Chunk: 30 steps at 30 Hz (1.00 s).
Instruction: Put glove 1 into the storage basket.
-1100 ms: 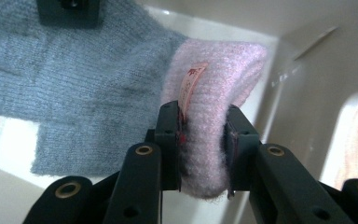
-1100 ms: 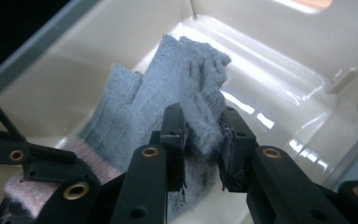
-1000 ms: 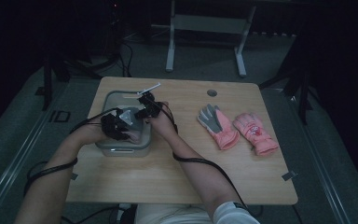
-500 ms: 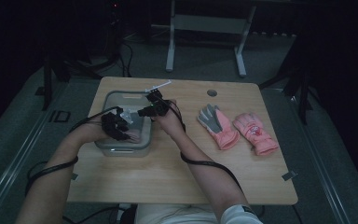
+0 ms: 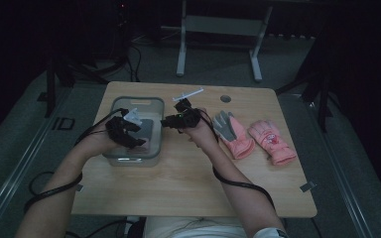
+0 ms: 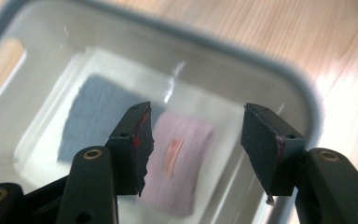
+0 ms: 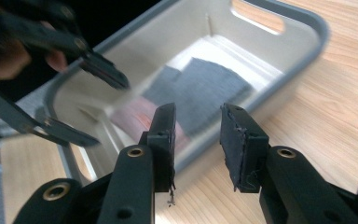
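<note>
Lying left of centre in the high view, one grey-rimmed translucent plastic bin [image 5: 110,157] sits on the light wooden table [image 5: 188,188], with two folded cloths inside it, one dark grey [image 5: 146,128] and one pink [image 5: 150,145]. The left gripper [image 5: 138,143] hangs over the bin, while the right gripper [image 5: 166,122] sits just beside the bin's right wall. Two pink winter gloves lie side by side in the right half of the frame, one with a grey palm [image 5: 233,135] and one all pink [image 5: 272,142]. One small dark round hole [image 5: 225,98] marks the tabletop near its far edge.

In the left gripper view, the two black jaws stand wide apart with nothing between them, above the bin. Below them lie the dark grey cloth [image 6: 93,112], at centre left, and the pink cloth [image 6: 177,163], at lower centre, touching along one edge.

In the right gripper view, the two jaws stand a little apart, gripping nothing, at the lower centre over the table just outside the bin's near wall [image 7: 261,100]. The grey cloth [image 7: 205,88] and pink cloth [image 7: 137,116] rest on the bin floor. The left gripper [image 7: 91,100] shows at upper left, its jaws spread wide over the bin.
</note>
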Each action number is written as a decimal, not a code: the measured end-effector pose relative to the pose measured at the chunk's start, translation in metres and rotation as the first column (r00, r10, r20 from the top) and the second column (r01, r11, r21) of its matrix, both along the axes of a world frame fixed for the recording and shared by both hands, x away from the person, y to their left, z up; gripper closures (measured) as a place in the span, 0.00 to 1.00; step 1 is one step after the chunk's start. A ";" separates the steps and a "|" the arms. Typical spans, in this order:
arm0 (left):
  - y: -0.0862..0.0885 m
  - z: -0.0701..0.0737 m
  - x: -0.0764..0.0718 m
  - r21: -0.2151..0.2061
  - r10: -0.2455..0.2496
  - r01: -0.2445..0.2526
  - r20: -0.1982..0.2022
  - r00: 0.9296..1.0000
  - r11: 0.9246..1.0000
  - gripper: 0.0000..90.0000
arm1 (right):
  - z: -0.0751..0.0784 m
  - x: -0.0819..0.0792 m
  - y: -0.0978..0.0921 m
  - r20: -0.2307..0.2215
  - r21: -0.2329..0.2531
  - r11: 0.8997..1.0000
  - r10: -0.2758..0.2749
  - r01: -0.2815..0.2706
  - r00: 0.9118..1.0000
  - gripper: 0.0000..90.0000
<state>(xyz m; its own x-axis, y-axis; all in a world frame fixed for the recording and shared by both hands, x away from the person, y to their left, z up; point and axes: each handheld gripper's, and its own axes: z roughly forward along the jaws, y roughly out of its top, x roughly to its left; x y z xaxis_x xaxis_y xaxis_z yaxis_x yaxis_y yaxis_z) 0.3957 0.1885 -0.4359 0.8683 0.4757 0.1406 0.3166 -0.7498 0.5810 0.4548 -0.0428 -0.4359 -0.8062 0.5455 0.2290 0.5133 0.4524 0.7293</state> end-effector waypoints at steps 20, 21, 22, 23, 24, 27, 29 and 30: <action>-0.082 -0.008 -0.025 -0.016 -0.100 0.100 -0.023 0.995 0.995 0.52 | 0.001 -0.014 -0.109 0.114 -0.022 0.994 -0.102 0.105 0.988 0.72; -0.085 -0.009 -0.027 -0.030 -0.107 0.106 -0.031 0.994 0.994 0.51 | 0.000 -0.015 -0.113 0.116 -0.020 0.994 -0.107 0.110 0.988 0.72; -0.089 -0.011 -0.030 -0.039 -0.108 0.106 -0.035 0.994 0.994 0.50 | 0.000 -0.016 -0.118 0.116 -0.020 0.993 -0.114 0.117 0.987 0.72; -0.093 -0.012 -0.033 -0.036 -0.112 0.111 -0.028 0.993 0.993 0.48 | -0.001 -0.016 -0.123 0.121 -0.022 0.992 -0.118 0.121 0.986 0.72; -0.097 -0.014 -0.036 -0.038 -0.117 0.116 -0.026 0.993 0.993 0.46 | -0.003 -0.017 -0.127 0.126 -0.024 0.992 -0.121 0.125 0.985 0.72; -0.107 -0.023 -0.042 -0.022 -0.134 0.133 -0.040 0.990 0.991 0.40 | -0.008 -0.019 -0.140 0.124 -0.026 0.992 -0.123 0.127 0.985 0.70; -0.112 -0.029 -0.045 -0.019 -0.133 0.132 -0.050 0.990 0.991 0.33 | -0.012 -0.018 -0.148 0.115 -0.020 0.992 -0.123 0.126 0.986 0.70; -0.114 -0.031 -0.047 -0.015 -0.136 0.135 -0.049 0.989 0.991 0.30 | -0.014 -0.018 -0.153 0.121 -0.024 0.991 -0.126 0.129 0.985 0.70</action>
<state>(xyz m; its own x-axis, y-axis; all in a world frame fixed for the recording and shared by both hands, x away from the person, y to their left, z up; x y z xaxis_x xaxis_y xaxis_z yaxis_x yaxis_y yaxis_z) 0.3486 0.0744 -0.4670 0.9307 0.3543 0.0907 0.2412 -0.7811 0.5760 0.4370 -0.1954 -0.4498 -0.7499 0.6510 0.1172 0.4791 0.4124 0.7749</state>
